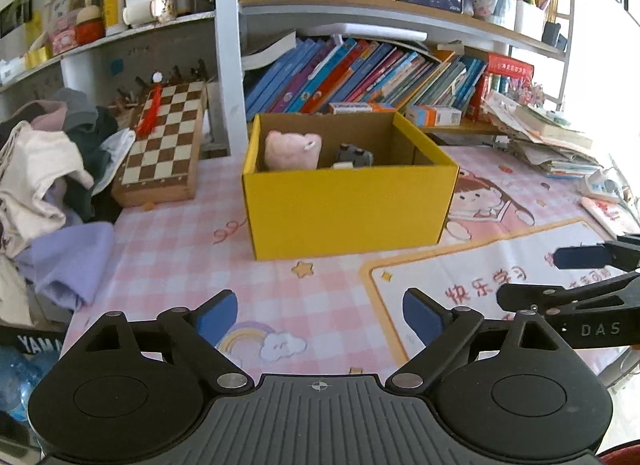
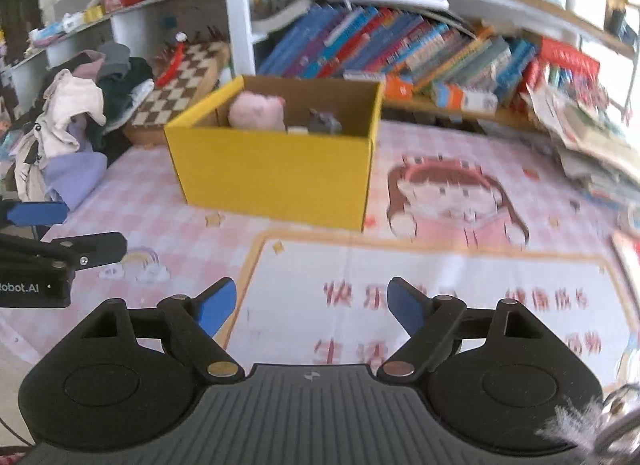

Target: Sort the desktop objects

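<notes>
A: Where do things stand?

B: Both claws are spread wide and carry nothing. In the left wrist view the left gripper (image 1: pixel 320 315) hovers over the pink checked mat (image 1: pixel 176 249), and the right gripper (image 1: pixel 532 277) pokes in from the right edge of the frame.

A: And the things being sorted?

B: The yellow box (image 1: pixel 348 213) sits in the middle of the frame. Inside it a pink plush (image 1: pixel 292 149) leans at the left, with a dark grey object (image 1: pixel 354 155) beside it, too small to identify.

A: Anything left to collect?

B: In the right wrist view something fluffy and greyish (image 2: pixel 576 425) shows at the lower right corner, blurred, so I can't tell what it is. The mat between the right gripper (image 2: pixel 312 307) and the box (image 2: pixel 276 173) holds nothing loose.

A: So how to do this well?

B: I'd judge the next pick is off to the side. Keep the jaws wide, turn toward the target before descending, and approach the box from above its open top, clear of the cardboard rim.
</notes>
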Demonstrator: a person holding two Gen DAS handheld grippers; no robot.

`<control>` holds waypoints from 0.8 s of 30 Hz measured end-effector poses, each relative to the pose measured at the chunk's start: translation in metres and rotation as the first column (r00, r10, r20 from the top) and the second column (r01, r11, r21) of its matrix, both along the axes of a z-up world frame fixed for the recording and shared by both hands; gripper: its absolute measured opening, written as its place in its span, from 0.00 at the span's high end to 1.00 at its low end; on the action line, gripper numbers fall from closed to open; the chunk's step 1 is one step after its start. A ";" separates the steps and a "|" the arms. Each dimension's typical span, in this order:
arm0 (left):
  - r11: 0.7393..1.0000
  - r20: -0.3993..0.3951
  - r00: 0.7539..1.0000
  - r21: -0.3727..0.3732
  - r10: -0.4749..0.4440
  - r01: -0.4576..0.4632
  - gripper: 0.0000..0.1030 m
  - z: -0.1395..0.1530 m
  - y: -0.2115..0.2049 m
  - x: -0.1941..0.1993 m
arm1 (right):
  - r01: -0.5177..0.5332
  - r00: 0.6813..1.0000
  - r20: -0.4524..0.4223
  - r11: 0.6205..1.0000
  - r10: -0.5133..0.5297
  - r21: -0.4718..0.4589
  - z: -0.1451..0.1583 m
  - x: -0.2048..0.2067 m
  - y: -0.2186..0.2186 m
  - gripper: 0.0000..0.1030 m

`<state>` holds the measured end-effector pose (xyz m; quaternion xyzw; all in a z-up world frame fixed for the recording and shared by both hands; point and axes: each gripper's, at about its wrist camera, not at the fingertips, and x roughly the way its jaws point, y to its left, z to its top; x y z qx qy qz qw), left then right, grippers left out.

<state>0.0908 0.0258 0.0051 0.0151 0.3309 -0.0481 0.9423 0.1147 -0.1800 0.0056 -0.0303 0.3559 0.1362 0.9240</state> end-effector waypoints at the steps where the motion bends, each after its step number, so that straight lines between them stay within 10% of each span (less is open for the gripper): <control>1: 1.000 -0.007 1.000 0.003 -0.001 0.001 0.09 -0.002 0.000 -0.001 | 0.008 1.000 -0.004 1.000 -0.008 0.000 -0.001 -0.002 -0.001 0.19; 24: 0.999 -0.099 0.995 0.027 -0.021 0.024 0.06 -0.027 -0.011 -0.026 | 0.012 1.000 -0.008 0.999 -0.013 -0.045 -0.016 -0.035 0.009 0.04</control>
